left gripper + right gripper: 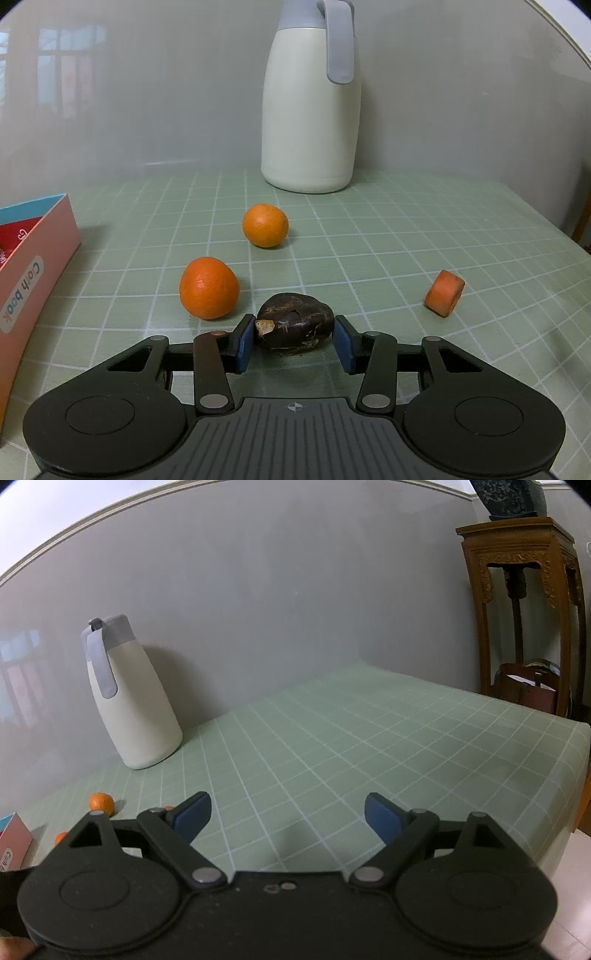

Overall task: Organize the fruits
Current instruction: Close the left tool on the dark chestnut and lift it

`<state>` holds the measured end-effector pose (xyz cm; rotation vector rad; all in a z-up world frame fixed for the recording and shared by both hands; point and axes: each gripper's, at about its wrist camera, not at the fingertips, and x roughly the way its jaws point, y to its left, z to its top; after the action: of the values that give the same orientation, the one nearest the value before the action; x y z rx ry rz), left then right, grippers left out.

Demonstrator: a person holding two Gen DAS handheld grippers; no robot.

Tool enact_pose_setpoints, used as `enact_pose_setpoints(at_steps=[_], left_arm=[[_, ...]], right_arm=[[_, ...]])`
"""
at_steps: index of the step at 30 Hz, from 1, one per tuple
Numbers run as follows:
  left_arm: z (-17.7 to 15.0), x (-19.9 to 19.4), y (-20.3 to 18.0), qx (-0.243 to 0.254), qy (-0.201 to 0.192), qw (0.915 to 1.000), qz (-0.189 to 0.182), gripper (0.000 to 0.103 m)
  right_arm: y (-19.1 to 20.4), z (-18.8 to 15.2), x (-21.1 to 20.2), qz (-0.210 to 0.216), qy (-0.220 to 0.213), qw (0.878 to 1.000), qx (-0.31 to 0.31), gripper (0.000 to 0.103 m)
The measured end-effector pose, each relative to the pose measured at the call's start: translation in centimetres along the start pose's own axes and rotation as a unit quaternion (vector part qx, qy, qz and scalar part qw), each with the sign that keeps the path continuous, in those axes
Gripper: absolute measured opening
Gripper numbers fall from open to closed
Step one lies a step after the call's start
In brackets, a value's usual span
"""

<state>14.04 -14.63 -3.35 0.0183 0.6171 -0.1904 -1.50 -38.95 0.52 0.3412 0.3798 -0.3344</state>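
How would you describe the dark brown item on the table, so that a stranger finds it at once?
Start at the tall cream jug by the wall and come forward past two oranges. The chestnut lies between the blue pads of the left hand-held gripper. It is the only dark, glossy brown item; its neighbours are all orange.

The left gripper sits low and level, pointing toward 12 o'clock, its blue pads spread partway with the left pad at 9 o'clock and the right at 3 o'clock. The right gripper is raised and tilted, its jaws spread wide and holding nothing.
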Motion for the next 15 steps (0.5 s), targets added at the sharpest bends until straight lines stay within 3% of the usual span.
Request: enact_pose_setpoints(at_steps=[10,15], left_arm=[[0.2,-1.6,0.8,-0.013,-0.026,0.9996,-0.001,0.045],[0.8,-4.2,3.5,-0.023,-0.052,0.9981,0.021,0.045]], right_arm=[[0.1,0.0,-0.2,-0.003,0.0,1.0,0.002,0.09],[1.0,-0.1,-0.1,0.006,0.002,1.0,-0.009,0.09]])
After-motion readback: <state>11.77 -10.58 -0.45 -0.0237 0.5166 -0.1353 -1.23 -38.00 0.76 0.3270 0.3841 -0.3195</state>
